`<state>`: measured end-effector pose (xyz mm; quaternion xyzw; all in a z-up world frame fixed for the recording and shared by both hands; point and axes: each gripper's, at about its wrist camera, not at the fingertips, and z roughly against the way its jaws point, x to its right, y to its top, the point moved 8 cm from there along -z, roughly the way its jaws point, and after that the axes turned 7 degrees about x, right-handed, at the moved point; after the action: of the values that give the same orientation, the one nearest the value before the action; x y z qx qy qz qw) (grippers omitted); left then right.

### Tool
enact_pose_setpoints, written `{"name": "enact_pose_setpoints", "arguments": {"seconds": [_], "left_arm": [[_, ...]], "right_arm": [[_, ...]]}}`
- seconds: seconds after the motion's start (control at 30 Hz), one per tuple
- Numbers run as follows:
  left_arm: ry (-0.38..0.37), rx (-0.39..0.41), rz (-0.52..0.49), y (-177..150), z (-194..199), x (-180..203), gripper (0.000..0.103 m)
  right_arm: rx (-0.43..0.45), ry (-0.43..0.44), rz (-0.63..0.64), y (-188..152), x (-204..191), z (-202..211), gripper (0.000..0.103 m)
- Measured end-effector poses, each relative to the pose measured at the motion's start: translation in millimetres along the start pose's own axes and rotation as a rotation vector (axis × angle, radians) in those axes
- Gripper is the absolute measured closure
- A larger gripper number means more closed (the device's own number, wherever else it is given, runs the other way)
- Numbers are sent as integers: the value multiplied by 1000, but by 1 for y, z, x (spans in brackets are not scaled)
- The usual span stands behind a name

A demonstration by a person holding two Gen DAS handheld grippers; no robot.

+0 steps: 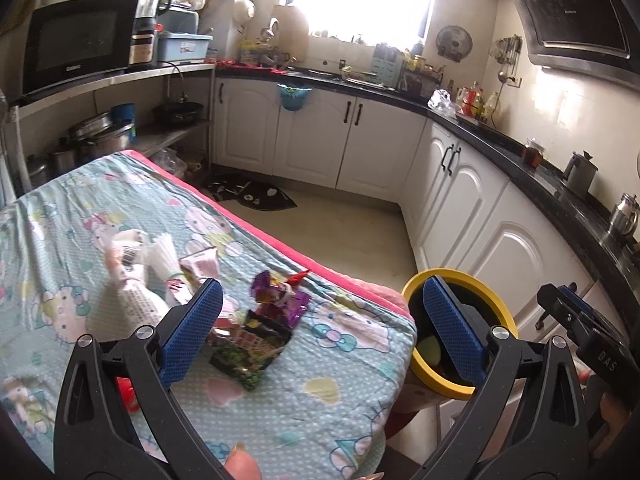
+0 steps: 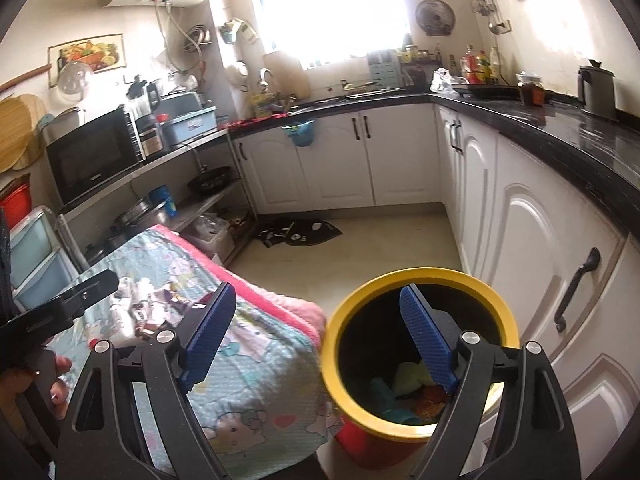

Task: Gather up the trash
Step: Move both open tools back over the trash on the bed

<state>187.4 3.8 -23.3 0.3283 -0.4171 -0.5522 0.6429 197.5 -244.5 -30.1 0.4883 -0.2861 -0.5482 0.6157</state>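
Both grippers are spread wide with nothing in them: the left gripper (image 1: 322,330) hangs over the dark snack packet (image 1: 251,350) and purple wrapper (image 1: 280,298) on the cartoon-print cloth (image 1: 340,396), the right gripper (image 2: 320,340) sits above the yellow-rimmed bin (image 2: 332,360), which already has scraps inside, just off the cloth's edge

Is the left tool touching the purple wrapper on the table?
Apart. The left wrist view shows the open left tool short of the purple wrapper, cloth visible between them.
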Motion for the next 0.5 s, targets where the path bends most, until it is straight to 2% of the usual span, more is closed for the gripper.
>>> {"name": "enact_pose_setpoints", "arguments": {"seconds": [0.5], "left_arm": [[88, 53, 57, 13, 23, -59, 11]], "right_arm": [[-22, 118, 68, -5, -66, 0, 19]]}}
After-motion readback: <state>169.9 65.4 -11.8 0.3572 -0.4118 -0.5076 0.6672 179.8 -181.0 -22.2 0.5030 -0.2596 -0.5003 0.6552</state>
